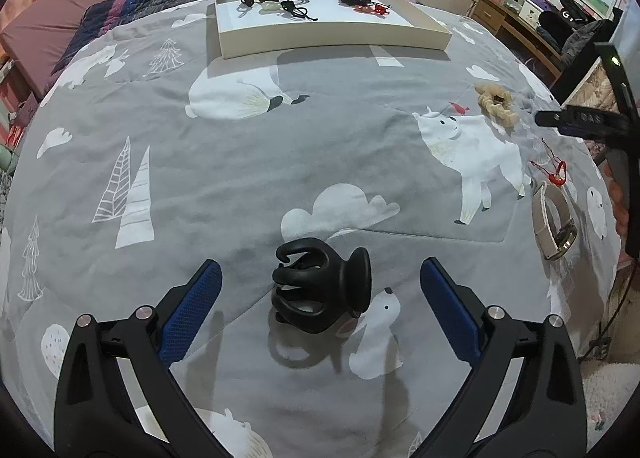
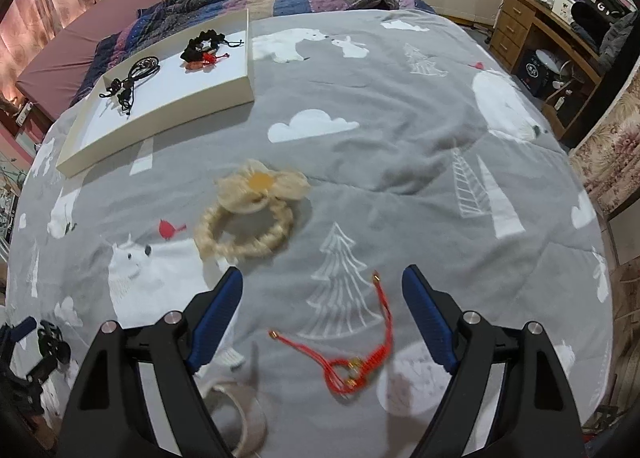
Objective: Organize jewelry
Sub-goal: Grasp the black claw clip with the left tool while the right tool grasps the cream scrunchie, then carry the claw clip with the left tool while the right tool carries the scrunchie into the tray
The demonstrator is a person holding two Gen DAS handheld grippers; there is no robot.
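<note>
Left wrist: black claw clip (image 1: 322, 290) between open jaws

blurred: red cord bracelet (image 2: 356, 362) | cut off: beige band (image 2: 244, 418) behind gripper finger

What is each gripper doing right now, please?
Left gripper: open, holding nothing; black hair claw between its fingers.
Right gripper: open, empty, above red cord bracelet.

- Even indoor light, moderately bright, with no glare.
- Soft shadows fall toward the viewer: one under the black hair claw (image 1: 322, 290), another along the near wall of the white tray (image 1: 336, 42).
- Strong fisheye bending; corners go black.
- Right wrist view shows slight motion blur on the red cord bracelet (image 2: 352, 362) and cream scrunchie (image 2: 250, 213).
</note>
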